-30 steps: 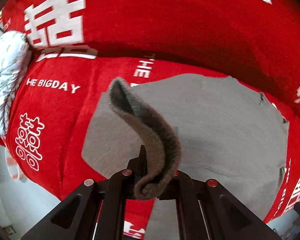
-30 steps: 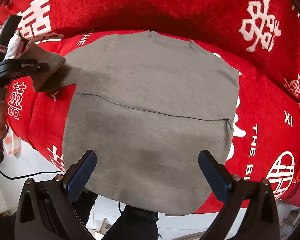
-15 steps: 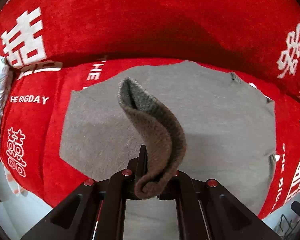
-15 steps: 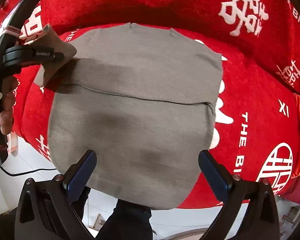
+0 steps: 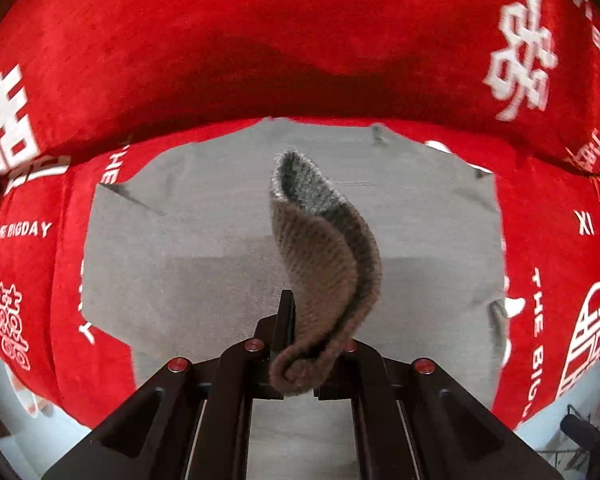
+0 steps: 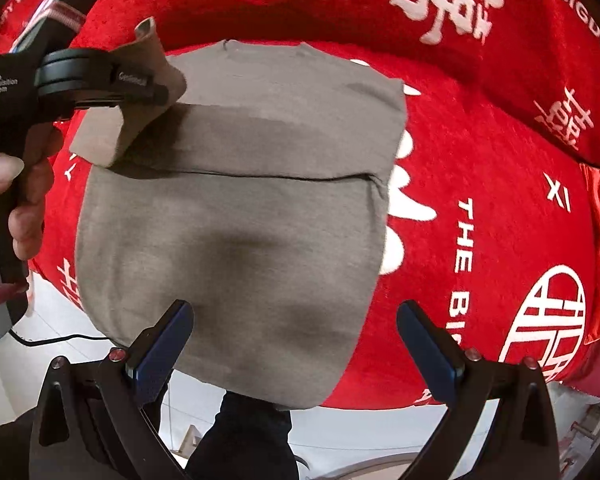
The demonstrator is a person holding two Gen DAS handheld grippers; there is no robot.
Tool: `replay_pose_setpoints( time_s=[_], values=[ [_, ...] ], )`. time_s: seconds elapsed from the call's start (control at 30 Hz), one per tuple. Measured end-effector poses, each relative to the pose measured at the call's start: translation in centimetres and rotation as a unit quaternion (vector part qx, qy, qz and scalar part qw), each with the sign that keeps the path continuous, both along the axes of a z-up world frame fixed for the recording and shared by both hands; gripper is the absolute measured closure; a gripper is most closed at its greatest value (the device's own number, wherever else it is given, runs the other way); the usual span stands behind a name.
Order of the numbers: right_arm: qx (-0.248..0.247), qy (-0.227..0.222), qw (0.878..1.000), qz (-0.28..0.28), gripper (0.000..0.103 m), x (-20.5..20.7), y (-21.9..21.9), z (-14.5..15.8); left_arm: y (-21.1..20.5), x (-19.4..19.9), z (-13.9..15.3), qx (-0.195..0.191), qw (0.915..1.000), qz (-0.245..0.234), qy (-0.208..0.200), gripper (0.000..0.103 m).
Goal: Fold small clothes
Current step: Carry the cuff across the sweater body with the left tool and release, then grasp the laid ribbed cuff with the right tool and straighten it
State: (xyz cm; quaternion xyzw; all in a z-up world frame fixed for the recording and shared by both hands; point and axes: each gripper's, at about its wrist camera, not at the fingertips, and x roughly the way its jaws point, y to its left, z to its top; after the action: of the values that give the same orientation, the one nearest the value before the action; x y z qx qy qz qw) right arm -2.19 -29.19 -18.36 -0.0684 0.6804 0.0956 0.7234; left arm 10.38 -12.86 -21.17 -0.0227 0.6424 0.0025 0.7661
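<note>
Red cover (image 6: 480, 160): one grey sweater (image 6: 236, 240), two claws.

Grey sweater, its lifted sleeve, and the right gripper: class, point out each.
Grey sweater (image 6: 228, 248): right wrist view, middle of the body.
Lifted sleeve (image 5: 324, 280): left wrist view, ribbed cuff.
Right gripper (image 6: 296, 344): right wrist view, between its fingertips.

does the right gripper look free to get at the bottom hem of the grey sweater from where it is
Probably yes: the right gripper is open and empty, right above the grey sweater near its hem. The left gripper, shut on the sleeve, is off at the far corner.
</note>
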Motion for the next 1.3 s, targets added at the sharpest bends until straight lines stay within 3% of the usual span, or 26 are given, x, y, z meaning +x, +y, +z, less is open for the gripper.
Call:
replay_pose_setpoints(
  time_s=[0.17, 0.43, 0.73, 0.93, 1.03, 1.07, 1.13, 1.2, 1.3],
  values=[
    [0.002, 0.004, 1.000, -0.010, 0.001, -0.2, -1.6, -0.6, -3.7, 0.3, -0.5, -0.004, 0.9994, -0.034, 0.004, 0.095],
    [0.004, 0.010, 0.999, -0.034, 0.001, -0.9, -4.7, -1.3, -7.5, 1.7, -1.8, -0.010, 0.9987, -0.050, 0.010, 0.095],
    [0.002, 0.020, 0.998, -0.054, 0.001, -1.5, -6.7, -2.3, -8.5, 3.6, -4.5, -0.035, 0.9987, -0.029, 0.024, 0.095],
    [0.004, 0.023, 0.998, -0.063, 0.001, -1.7, -6.9, -2.8, -10.6, 4.4, -6.0, -0.040, 0.9974, -0.053, 0.029, 0.095],
    [0.005, 0.023, 0.998, -0.065, 0.001, -1.9, -7.0, -2.8, -10.8, 4.6, -7.4, -0.073, 0.9946, -0.057, 0.046, 0.094],
    [0.004, 0.023, 0.998, -0.066, 0.001, -2.0, -7.0, -2.8, -10.5, 4.7, -8.0, -0.094, 0.9926, -0.051, 0.058, 0.092],
    [0.005, 0.025, 0.997, -0.068, 0.001, -2.2, -7.0, -2.9, -9.6, 4.7, -9.1, -0.142, 0.9864, -0.031, 0.077, 0.057],
    [0.006, 0.028, 0.997, -0.070, 0.001, -2.2, -7.1, -3.1, -9.2, 4.6, -9.1, -0.165, 0.9836, -0.024, 0.068, 0.041],
    [0.018, 0.030, 0.996, -0.077, 0.001, -1.9, -7.1, -3.2, -9.1, 4.2, -8.7, -0.182, 0.9795, -0.044, 0.075, 0.039]
  ],
)
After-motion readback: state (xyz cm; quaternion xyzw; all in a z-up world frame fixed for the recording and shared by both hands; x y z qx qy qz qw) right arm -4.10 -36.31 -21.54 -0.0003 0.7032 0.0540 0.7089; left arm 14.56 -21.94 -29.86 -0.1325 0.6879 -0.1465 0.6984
